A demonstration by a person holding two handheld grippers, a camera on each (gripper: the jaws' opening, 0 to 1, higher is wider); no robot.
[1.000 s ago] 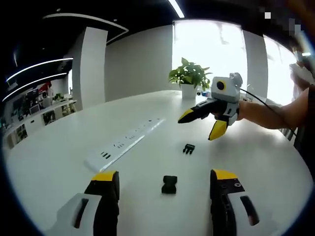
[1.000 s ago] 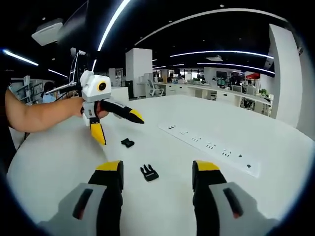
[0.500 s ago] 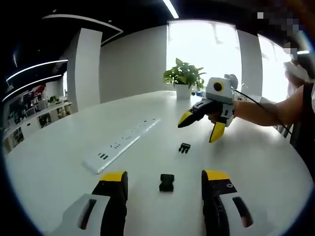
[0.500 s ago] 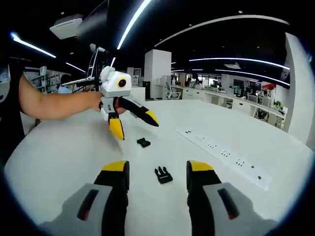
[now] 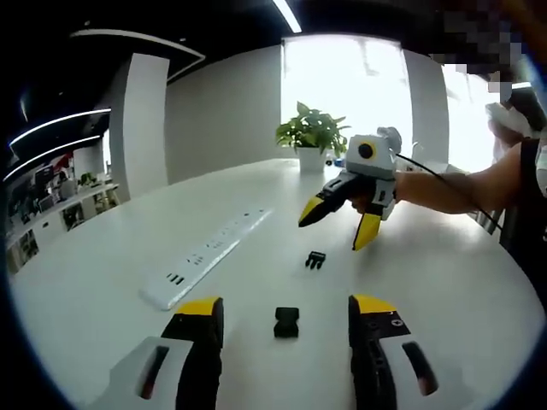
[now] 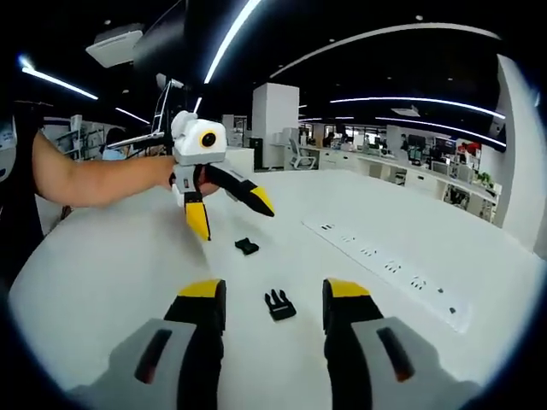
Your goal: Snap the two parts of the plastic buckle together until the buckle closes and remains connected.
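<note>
Both tongs, left gripper (image 5: 285, 309) and right gripper (image 6: 267, 293), hang open over separate buckle halves: socket (image 5: 286, 322) at twelve o'clock, clip (image 6: 279, 304) untouched.

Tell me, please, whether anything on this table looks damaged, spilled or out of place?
Nothing stands out. The two black buckle halves, the socket half and the pronged half, lie apart on the white table, intact, each between an open claw's jaws.

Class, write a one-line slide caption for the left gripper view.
Open left tongs frame a black buckle half on the white table; the pronged half lies beyond.
</note>
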